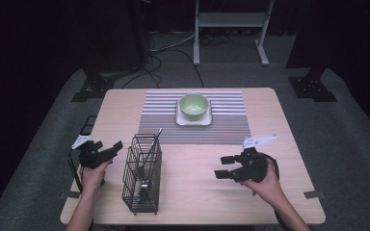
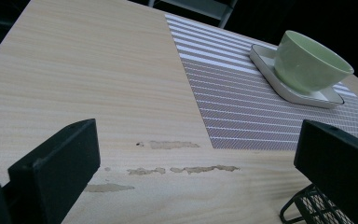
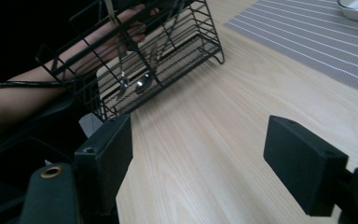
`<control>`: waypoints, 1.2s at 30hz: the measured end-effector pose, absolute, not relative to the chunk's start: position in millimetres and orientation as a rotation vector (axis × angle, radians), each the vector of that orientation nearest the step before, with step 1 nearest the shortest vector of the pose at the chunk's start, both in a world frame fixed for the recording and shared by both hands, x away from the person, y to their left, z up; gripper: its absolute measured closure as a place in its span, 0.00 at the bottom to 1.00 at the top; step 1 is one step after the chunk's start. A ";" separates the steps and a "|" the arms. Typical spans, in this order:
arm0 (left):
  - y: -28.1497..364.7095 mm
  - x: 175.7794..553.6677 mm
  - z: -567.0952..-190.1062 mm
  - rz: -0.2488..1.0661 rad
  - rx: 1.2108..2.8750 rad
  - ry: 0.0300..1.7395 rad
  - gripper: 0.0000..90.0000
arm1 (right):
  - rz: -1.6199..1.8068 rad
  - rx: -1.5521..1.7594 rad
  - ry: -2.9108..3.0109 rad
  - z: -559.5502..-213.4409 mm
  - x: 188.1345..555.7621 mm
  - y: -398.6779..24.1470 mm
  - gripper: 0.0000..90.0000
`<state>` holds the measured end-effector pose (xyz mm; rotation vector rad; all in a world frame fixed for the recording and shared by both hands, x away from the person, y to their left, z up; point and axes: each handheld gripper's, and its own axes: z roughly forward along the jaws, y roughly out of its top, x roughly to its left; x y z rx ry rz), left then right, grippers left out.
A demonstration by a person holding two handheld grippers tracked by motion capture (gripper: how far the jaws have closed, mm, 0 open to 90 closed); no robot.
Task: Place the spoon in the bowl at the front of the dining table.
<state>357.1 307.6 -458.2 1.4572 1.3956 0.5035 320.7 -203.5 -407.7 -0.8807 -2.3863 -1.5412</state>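
A black wire basket (image 1: 143, 173) stands on the wooden table (image 1: 197, 192) at front left, with metal cutlery (image 1: 149, 149) in it. My left gripper (image 1: 108, 148) hovers just left of the basket, open and with nothing between its jaws (image 2: 196, 163). My right gripper (image 1: 223, 167) is at front right, pointing left toward the basket (image 3: 168, 51), open and holding nothing (image 3: 203, 161). Two spoons (image 3: 142, 81) show through the wires. A green bowl (image 1: 193, 106) sits on a white square plate (image 1: 193, 120) on a striped placemat (image 1: 164, 120).
The bowl (image 2: 310, 60) and plate (image 2: 298, 91) lie ahead and right of the left gripper. Worn patches (image 2: 177, 170) mark the wood. Black stands (image 1: 94, 82) and a white frame (image 1: 231, 24) stand on the floor behind the table.
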 end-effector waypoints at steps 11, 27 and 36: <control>307.5 357.0 -457.9 0.507 1.453 1.395 0.00 | -1.516 -0.817 -2.382 -389.0 326.0 -181.1 0.25; 307.6 357.6 -457.8 0.508 1.458 1.393 0.00 | -1.476 -0.765 -2.355 -372.5 336.7 -151.2 0.25; 306.5 357.8 -457.7 0.510 1.460 1.387 0.00 | -1.415 -0.721 -2.378 -362.1 338.7 -132.6 0.26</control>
